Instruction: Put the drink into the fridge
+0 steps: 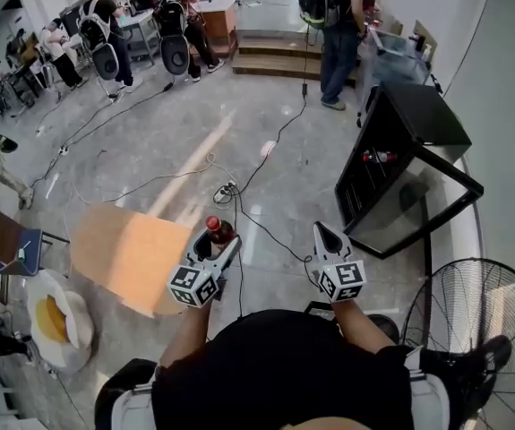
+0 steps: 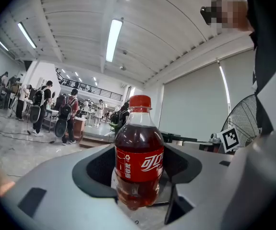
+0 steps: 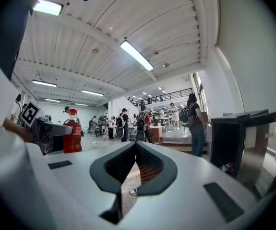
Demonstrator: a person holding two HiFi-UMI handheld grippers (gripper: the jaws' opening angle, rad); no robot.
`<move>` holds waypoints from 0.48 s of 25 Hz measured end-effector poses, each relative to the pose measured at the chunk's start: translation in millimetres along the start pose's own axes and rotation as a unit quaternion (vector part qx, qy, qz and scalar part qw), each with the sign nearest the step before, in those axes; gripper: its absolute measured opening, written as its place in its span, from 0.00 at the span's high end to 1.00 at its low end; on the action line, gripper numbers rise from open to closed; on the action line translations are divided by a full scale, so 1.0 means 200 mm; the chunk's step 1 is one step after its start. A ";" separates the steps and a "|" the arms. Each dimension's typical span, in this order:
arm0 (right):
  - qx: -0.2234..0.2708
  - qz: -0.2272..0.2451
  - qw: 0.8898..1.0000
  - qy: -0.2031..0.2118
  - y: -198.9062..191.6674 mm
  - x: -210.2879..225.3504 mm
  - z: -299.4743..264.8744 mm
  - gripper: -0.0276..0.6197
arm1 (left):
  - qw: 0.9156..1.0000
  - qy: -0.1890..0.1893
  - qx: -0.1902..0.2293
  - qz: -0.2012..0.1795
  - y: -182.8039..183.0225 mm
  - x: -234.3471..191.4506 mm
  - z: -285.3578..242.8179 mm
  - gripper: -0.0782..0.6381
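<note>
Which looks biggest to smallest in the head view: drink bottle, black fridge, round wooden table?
1. black fridge, open door included.
2. round wooden table, nearly as large.
3. drink bottle, smallest by far.

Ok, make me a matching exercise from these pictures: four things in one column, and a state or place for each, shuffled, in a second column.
Things
1. dark cola bottle with red cap
2. right tongs
3. black fridge with glass door
4. round light wooden table

States or places
A. door swung open
B. shut, with nothing between
C. gripped upright in the left tongs
D. on the floor, at the person's left in the head view

Pairs: 1-C, 2-B, 3-A, 4-D.
</note>
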State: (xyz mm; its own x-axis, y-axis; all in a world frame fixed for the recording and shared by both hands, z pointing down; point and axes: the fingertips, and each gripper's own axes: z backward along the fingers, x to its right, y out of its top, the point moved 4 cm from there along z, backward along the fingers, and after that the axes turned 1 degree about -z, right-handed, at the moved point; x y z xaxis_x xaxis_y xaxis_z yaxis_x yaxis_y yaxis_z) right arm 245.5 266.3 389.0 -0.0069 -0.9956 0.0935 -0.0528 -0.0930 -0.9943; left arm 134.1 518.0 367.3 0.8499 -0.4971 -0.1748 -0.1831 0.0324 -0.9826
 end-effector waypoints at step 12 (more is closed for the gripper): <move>0.004 -0.007 1.000 0.002 0.01 0.01 -0.01 0.92 | 1.000 -0.004 0.006 0.012 0.01 -0.01 0.00 0.46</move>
State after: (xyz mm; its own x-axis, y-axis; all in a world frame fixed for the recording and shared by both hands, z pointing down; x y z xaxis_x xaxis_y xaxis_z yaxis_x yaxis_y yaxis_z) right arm 242.7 263.2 386.5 -0.0111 -0.9941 0.1079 -0.0446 -0.1073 -0.9932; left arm 131.9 518.7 366.6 0.8492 -0.4892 -0.1989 -0.1973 0.0555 -0.9788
